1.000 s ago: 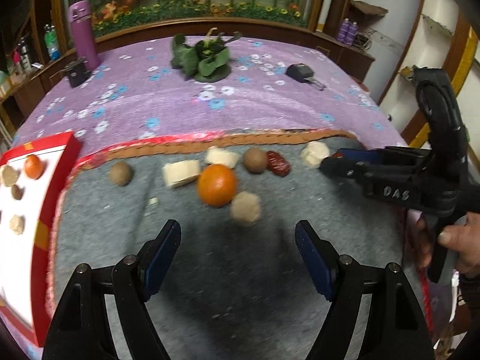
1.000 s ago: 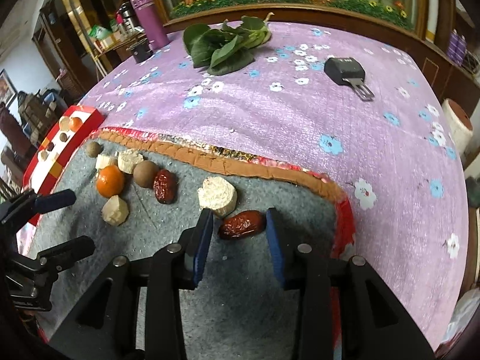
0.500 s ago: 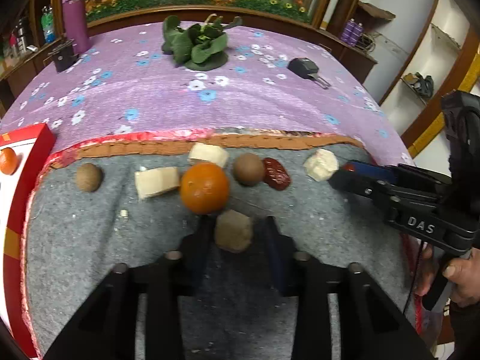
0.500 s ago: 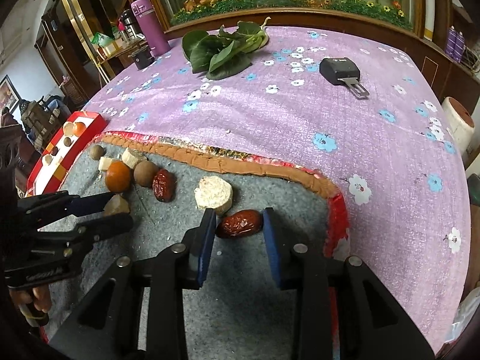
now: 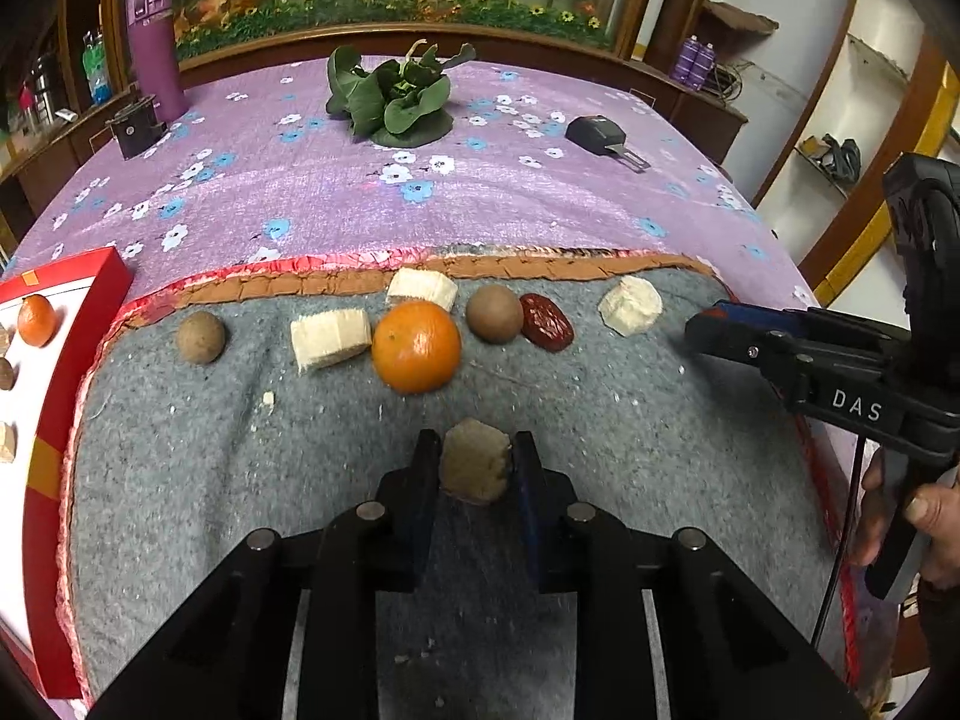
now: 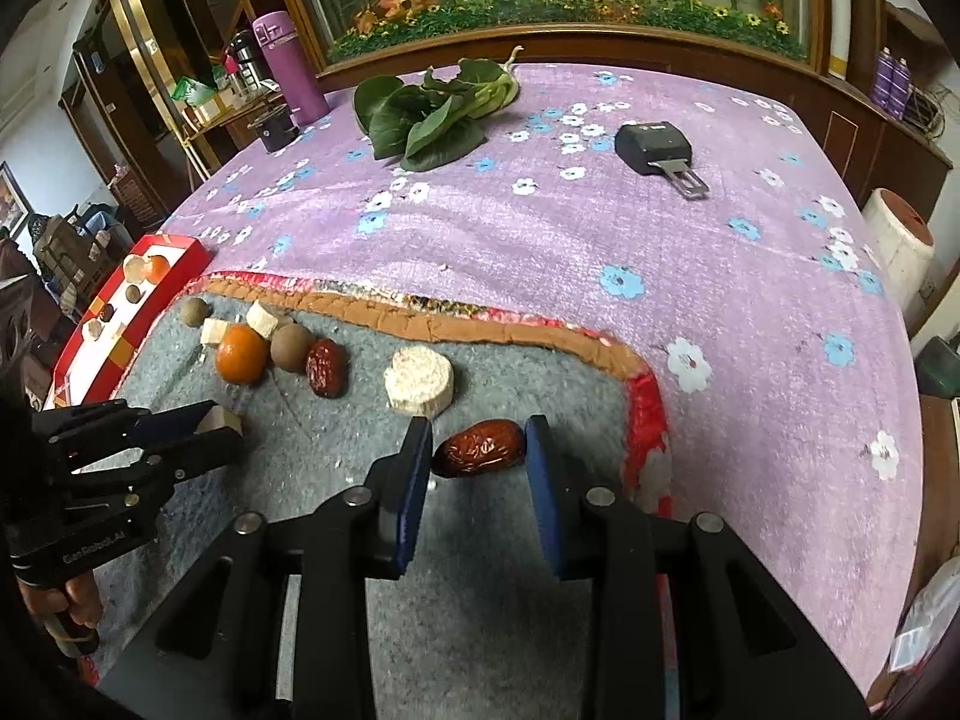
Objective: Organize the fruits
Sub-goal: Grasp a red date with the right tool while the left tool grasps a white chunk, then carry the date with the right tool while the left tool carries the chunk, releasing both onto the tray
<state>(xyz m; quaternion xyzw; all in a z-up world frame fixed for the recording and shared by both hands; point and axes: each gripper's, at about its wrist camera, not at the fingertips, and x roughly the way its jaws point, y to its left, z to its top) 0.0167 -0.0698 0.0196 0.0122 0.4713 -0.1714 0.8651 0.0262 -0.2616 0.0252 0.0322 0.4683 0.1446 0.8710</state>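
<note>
The left claw (image 5: 474,468) has just closed on the tan chunk (image 5: 475,461), near the middle of the grey mat (image 5: 180,480). The right claw (image 6: 478,450) grips the red date (image 6: 478,447), near right. Both look ready for the red tray (image 5: 54,372), far left.

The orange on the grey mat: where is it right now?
In the left wrist view the orange sits mid-mat, between a pale chunk on its left and a brown round fruit on its right.
</note>
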